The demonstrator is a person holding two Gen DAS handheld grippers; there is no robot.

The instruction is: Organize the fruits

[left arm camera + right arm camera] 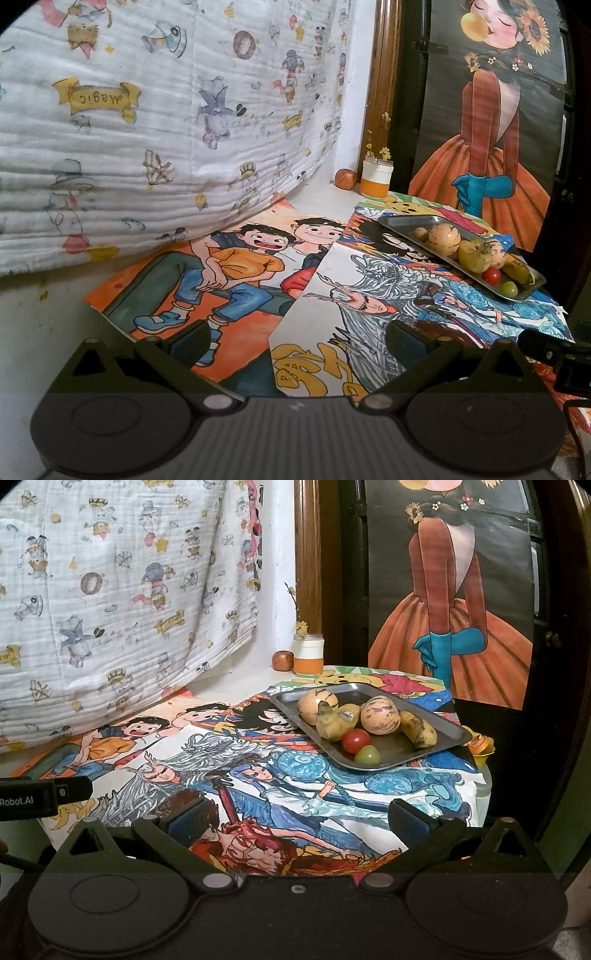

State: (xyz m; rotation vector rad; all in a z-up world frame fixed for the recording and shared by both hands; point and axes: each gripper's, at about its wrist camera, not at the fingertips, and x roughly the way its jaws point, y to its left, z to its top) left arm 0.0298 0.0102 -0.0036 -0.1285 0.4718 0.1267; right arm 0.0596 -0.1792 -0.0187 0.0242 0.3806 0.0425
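A metal tray (448, 734) (400, 225) sits on the drawing-covered table at the right. It holds two round speckled melons (379, 714) (443, 236), yellow-green bananas (334, 723) (474, 256), a spotted banana (417, 729), a red tomato (355, 740) (491, 275) and a green grape (367, 755) (509, 288). A small red apple (283, 660) (346, 178) lies apart on the ledge at the back. My left gripper (295, 341) is open above the drawings, left of the tray. My right gripper (295, 821) is open in front of the tray, holding nothing.
A white and orange jar (308, 654) (376, 176) with dried flowers stands beside the apple. A printed quilt (147, 122) hangs along the left. A painted poster (454, 590) leans behind the table. An orange paper flower (482, 746) lies at the table's right edge.
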